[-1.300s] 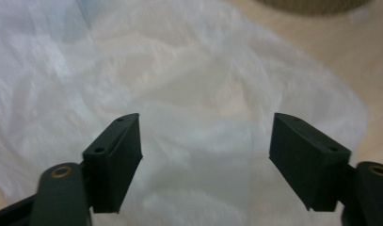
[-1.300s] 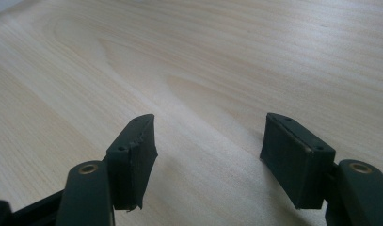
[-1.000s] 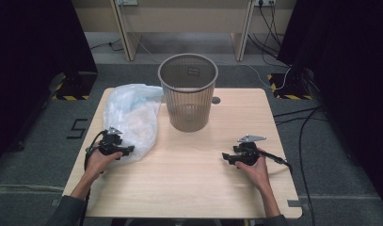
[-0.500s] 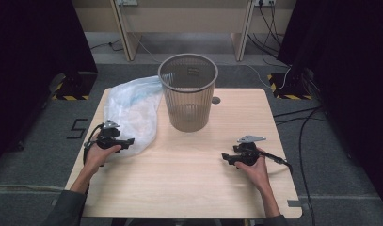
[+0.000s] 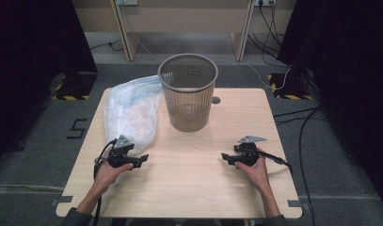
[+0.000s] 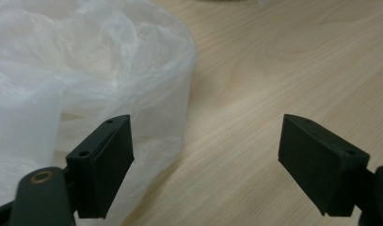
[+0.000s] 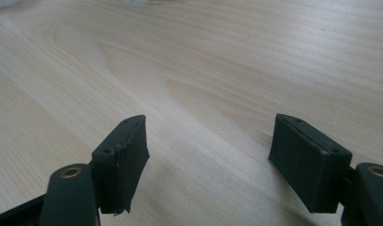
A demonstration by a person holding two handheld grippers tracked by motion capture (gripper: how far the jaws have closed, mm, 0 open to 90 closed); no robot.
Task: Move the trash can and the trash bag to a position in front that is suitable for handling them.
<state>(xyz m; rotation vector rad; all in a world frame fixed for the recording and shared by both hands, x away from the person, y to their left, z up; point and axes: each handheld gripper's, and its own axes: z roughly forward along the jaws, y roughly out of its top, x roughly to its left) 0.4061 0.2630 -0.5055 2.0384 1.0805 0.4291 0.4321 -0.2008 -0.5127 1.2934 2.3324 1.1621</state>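
A crumpled clear plastic bag (image 5: 130, 113) lies on the left of the wooden table (image 5: 189, 193), beside an upright grey wire-mesh bin (image 5: 188, 94). My left gripper (image 5: 141, 161) sits at the bag's near corner, pointing right. Its jaws have just been opening and stand open. In the left gripper view the bag (image 6: 85, 70) lies against the left jaw of the gripper (image 6: 205, 155), and bare wood shows between the pads. My right gripper (image 5: 225, 158) rests on the table's right side, pointing left. Its jaws have also just been opening, and in its own view the gripper (image 7: 208, 160) has nothing between them.
A small round cable hole (image 5: 216, 100) sits in the tabletop right of the bin. Bare wood stretches between the two grippers. Cables (image 5: 302, 141) run over the grey floor to the right, and desk legs (image 5: 123, 33) stand behind the table.
My left hand has slid right and toward the near edge, off the bag's side to its near corner. The right hand has kept still.
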